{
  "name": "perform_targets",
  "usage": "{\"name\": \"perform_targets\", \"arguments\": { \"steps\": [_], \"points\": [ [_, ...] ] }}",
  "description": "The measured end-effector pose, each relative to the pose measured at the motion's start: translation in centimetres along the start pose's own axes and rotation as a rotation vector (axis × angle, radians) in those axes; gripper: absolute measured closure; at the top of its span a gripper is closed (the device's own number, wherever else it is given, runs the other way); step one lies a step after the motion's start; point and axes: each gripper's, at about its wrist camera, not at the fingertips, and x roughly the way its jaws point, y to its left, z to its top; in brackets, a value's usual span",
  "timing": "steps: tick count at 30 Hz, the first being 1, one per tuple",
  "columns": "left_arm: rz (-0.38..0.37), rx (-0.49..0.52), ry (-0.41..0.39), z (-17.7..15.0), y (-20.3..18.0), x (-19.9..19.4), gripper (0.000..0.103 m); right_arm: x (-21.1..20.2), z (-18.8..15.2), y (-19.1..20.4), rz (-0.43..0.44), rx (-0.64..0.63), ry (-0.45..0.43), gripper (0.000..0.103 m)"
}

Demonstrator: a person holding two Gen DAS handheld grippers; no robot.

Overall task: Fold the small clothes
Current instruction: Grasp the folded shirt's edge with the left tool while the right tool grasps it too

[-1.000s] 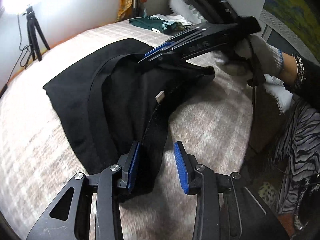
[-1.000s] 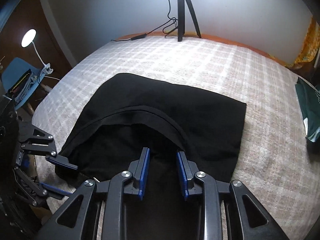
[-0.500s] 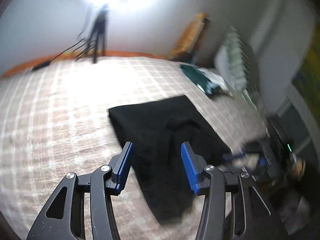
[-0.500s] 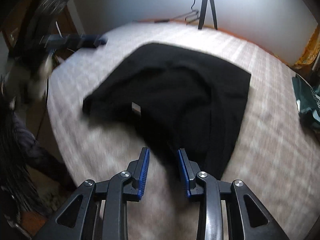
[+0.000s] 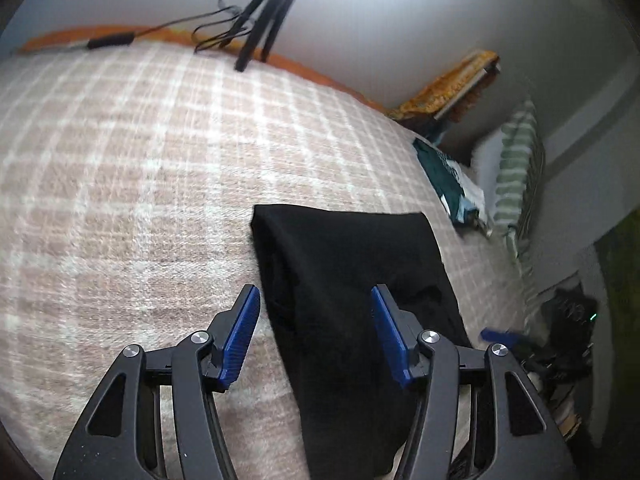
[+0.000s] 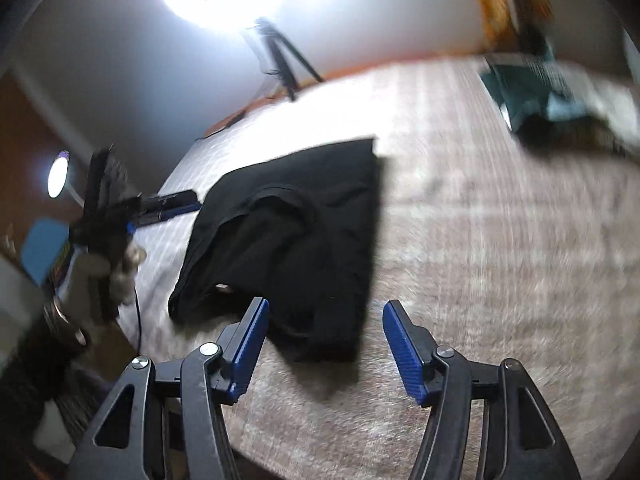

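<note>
Both grippers stand released, jaws spread wide with nothing between them; the left gripper (image 5: 316,334) fills the lower centre of its own view, and the right gripper (image 6: 324,346) does the same in the right wrist view. One black garment (image 5: 352,292) lies on the bed (image 5: 120,168), which carries a pale checked blanket; in the left view the cloth runs from mid-frame down to the bottom edge, partly behind the right-hand finger, and in the right view it sits left of centre, just above the spread fingers (image 6: 248,344).

As for progress, I judge the fold partly made: the upper edge of the garment looks straight and doubled over, yet in the right view a curved neckline or hem and a small pale label are exposed at the lower left of the cloth, and that end is bunched rather than flat — so squaring up and at least one more fold seem to remain; which part of the garment is which cannot be told through the blur.

A second piece, teal clothes (image 6: 532,96), rests at the upper right of the right view, well apart from the black one; it may yet need folding, though its state is unclear. A tripod (image 5: 264,12) stands at the upper centre beyond the bed.
</note>
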Motion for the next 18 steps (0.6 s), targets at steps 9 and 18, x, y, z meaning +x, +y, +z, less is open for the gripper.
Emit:
{"name": "perform_targets", "arguments": {
  "steps": [9,18],
  "points": [
    [-0.024,-0.076,0.022,1.4,2.0,1.6,0.047,1.9,0.0,-2.0,0.115,0.132,0.058,0.042],
    [-0.046,-0.062,-0.001,2.4,1.9,2.8,0.046,2.1,-0.4,-3.6,0.252,0.242,0.045,0.054]
  ]
}}
